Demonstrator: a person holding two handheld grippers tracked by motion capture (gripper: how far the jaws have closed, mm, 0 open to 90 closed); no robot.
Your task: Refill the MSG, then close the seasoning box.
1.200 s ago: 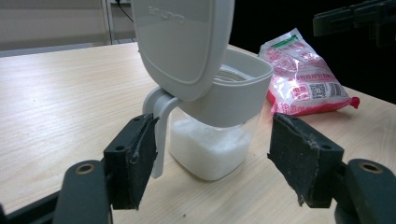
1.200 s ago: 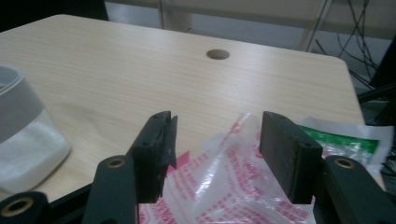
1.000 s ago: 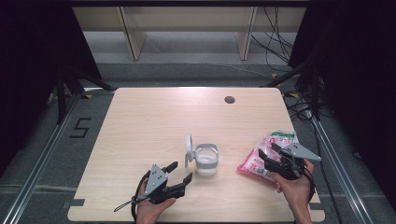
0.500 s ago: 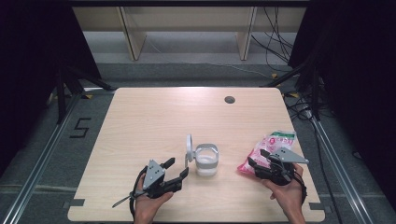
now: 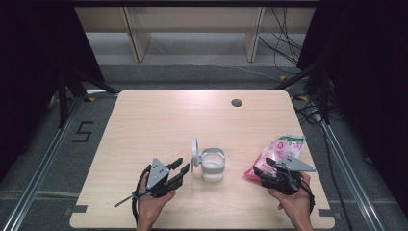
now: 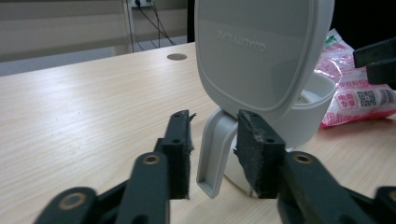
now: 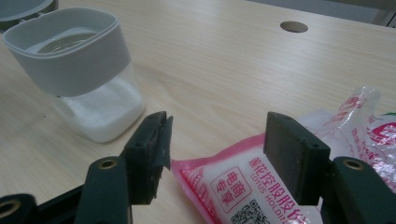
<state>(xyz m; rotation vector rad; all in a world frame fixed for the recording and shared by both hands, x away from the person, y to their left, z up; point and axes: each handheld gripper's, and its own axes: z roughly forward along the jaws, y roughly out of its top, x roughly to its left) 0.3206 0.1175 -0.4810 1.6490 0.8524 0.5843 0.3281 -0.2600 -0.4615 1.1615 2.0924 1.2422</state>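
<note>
Closing in: we bring the left gripper (image 6: 212,156) up to the container's hinge arm (image 6: 215,154); its jaws have just been closing and stand astride the arm, the pads not yet clearly pressing.
Right gripper: our right gripper (image 7: 215,154) has its jaws apart over the pink bag's (image 7: 243,186) corner, nothing clamped.
Container: the container (image 5: 212,164) sits mid-table toward our edge, lid (image 6: 261,46) flipped upright, white powder low in its clear base.
Bag: it lies at the right, near the table (image 5: 159,120) edge.
Handling: we judge the plastic container stiff, light, somewhat slick; grip the hinge arm or grey collar. The bag is soft and shifting; pinch a sealed corner.
</note>
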